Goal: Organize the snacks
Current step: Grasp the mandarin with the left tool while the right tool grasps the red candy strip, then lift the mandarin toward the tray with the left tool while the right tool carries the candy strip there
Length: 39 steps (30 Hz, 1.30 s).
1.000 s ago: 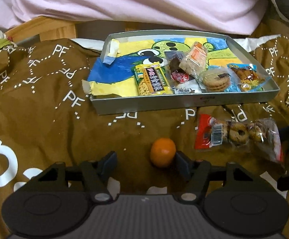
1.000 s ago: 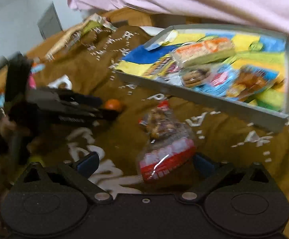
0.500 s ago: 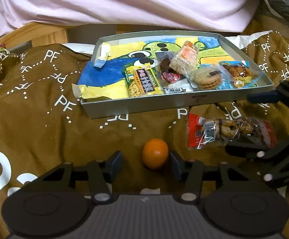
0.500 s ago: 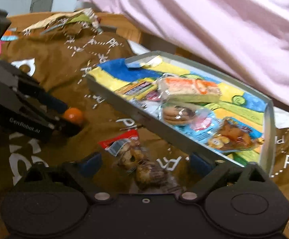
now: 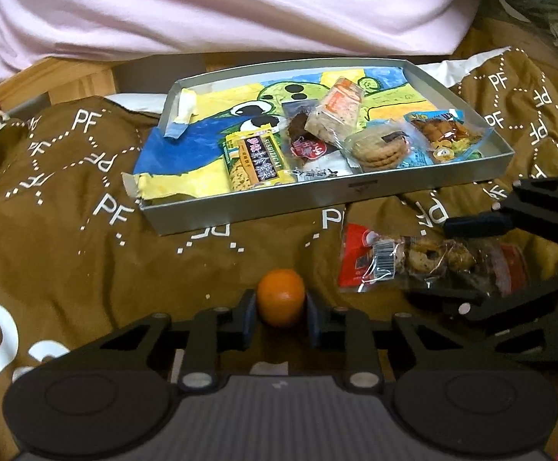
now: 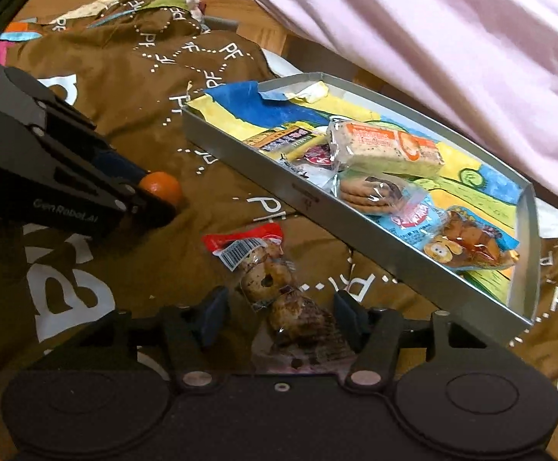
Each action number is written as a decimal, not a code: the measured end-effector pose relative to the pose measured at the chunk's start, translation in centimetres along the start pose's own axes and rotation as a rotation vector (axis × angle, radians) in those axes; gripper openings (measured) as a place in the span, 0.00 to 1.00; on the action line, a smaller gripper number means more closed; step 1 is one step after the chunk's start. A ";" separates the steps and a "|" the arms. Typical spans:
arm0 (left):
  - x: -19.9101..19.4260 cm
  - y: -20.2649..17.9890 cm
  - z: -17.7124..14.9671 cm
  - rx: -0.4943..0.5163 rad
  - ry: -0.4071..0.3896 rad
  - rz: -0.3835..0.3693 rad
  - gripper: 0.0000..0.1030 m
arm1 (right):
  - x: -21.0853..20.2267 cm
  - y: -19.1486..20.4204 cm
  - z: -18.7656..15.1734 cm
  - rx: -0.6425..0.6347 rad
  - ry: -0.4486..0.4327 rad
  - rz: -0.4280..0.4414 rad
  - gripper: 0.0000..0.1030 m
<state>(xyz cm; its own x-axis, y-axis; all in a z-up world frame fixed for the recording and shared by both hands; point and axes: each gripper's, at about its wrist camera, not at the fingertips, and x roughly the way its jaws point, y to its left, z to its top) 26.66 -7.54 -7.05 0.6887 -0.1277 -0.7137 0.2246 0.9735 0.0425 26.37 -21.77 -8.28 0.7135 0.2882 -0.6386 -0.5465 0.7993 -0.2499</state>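
A small orange lies on the brown cloth, and my left gripper is shut on it, one finger against each side. In the right wrist view the same orange shows at the left gripper's tips. A clear bag of ring cookies with a red end lies right of the orange. My right gripper stands open astride that bag, its fingers apart from it. The grey tray behind holds several wrapped snacks on a painted paper lining.
A brown cloth printed with white PF letters covers the surface. Pink fabric hangs right behind the tray's far rim. A wooden frame shows at the back left. The left half of the tray lining carries no snacks.
My left gripper's fingers have come together onto the orange. My right gripper has swung in from the right and now straddles the cookie bag.
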 end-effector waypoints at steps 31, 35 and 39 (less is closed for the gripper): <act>-10.1 -0.6 -1.9 -0.107 -0.063 0.016 0.28 | -13.4 4.8 -1.0 0.189 -0.175 -0.072 0.46; -11.1 -0.2 -1.4 -0.116 -0.090 0.023 0.28 | -14.7 4.7 -0.6 0.212 -0.248 -0.090 0.46; -11.9 0.2 -0.5 -0.125 -0.125 0.032 0.28 | -15.4 4.4 -0.5 0.242 -0.317 -0.105 0.46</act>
<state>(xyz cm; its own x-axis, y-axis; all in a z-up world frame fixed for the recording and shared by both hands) 18.14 -5.73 1.07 0.7763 -0.1111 -0.6205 0.1189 0.9925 -0.0289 12.72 -22.94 0.11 0.8802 0.3165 -0.3538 -0.3719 0.9229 -0.0996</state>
